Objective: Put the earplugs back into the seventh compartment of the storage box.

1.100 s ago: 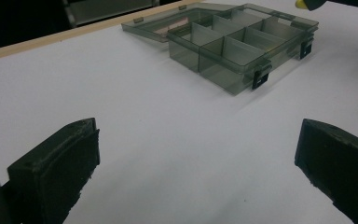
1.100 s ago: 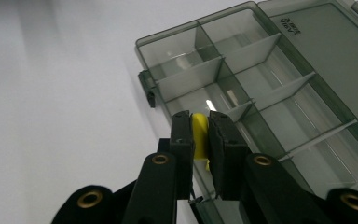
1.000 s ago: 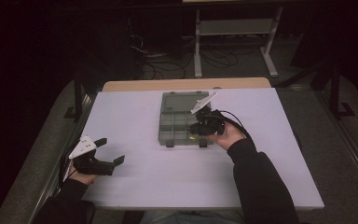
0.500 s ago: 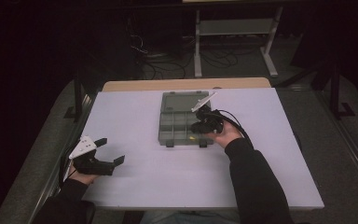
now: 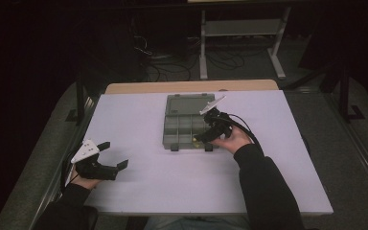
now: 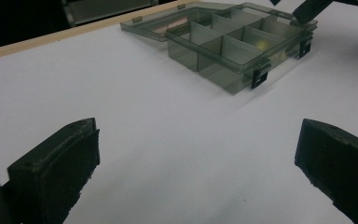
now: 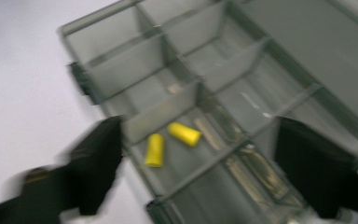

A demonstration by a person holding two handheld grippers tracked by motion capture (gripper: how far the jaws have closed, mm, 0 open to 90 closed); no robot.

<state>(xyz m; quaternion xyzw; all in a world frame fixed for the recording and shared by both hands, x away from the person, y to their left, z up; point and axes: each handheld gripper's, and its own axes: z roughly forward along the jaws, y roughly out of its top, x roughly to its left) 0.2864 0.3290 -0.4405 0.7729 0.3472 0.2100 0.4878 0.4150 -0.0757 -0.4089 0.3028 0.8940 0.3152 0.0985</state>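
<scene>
The right claw [image 7: 198, 163], its jaws just opened and apart, was held directly above two yellow earplugs [image 7: 172, 142] lying loose in the near compartment of the box [image 5: 176, 125], nothing clamped.

Open grey see-through compartment box [image 5: 186, 124] sits mid-table toward the far edge, lid laid flat behind it. Two yellow earplugs [image 7: 172, 141] lie loose, side by side, in a near-right compartment.
</scene>
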